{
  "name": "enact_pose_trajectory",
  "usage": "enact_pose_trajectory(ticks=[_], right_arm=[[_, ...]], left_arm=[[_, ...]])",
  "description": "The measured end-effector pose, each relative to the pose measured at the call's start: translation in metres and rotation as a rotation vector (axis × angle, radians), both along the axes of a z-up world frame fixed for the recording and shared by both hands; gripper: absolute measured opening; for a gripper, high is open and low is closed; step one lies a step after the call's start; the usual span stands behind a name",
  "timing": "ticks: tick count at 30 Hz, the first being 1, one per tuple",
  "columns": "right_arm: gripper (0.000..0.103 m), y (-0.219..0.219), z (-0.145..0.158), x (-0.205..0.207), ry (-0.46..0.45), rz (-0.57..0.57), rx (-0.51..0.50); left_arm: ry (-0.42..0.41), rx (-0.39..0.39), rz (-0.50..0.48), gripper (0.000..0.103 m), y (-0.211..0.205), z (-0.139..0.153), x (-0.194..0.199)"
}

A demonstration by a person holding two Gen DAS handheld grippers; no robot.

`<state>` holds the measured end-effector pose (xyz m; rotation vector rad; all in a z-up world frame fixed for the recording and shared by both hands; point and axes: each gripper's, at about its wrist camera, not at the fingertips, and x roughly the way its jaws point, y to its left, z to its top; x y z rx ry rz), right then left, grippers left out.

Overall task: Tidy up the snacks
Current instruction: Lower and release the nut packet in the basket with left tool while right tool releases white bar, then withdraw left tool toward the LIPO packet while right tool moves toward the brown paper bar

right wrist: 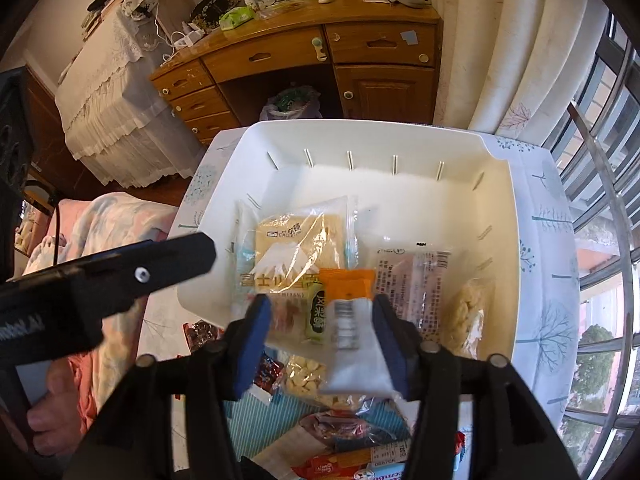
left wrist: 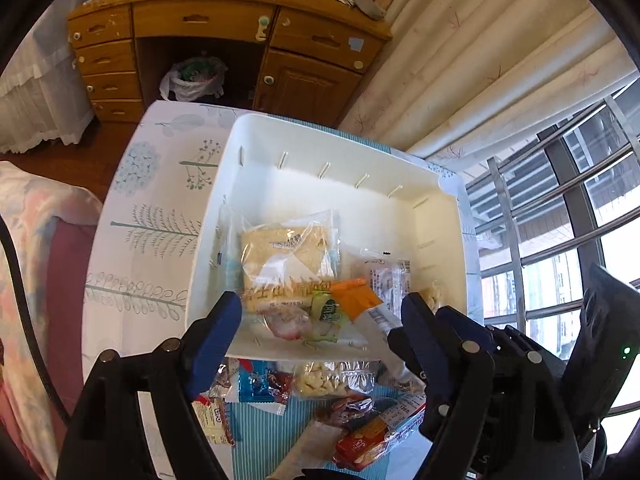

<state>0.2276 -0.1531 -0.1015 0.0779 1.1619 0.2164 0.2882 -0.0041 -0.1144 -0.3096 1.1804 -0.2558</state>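
A white bin stands on the table and holds a bread pack, a green packet, a pink-white packet and a bag of pale puffs. My left gripper hangs open over the bin's near edge with nothing gripped. My right gripper is open beside it. An orange-and-white packet, blurred, sits loose between its fingers over the bin's near wall. The left gripper's black body crosses the right wrist view.
Loose snacks lie on the table in front of the bin: a blue packet, a clear bag of pale pieces, a red biscuit pack. A wooden desk stands behind, curtains and a railed window at right, bedding at left.
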Motion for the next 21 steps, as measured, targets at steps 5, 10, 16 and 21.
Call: enact_pose_trajectory(ticks=[5,10,16,21], right_arm=[[0.064,-0.003,0.008,-0.01,-0.003,-0.005,0.052],[0.074,-0.004,0.015,-0.021,-0.012,-0.015,0.094],[0.075,-0.005,0.024,-0.038,-0.012,-0.063,0.136],[0.076,-0.001,0.029,-0.048,-0.018,-0.096,0.156]], left_arm=[[-0.014,0.014,0.065,0.081,0.008,0.018,-0.019],[-0.014,0.038,0.097,0.081,0.016,0.031,-0.04],[-0.016,0.042,0.159,0.081,0.034,0.046,-0.071],[0.0,0.023,0.186,0.081,0.055,0.046,-0.087]])
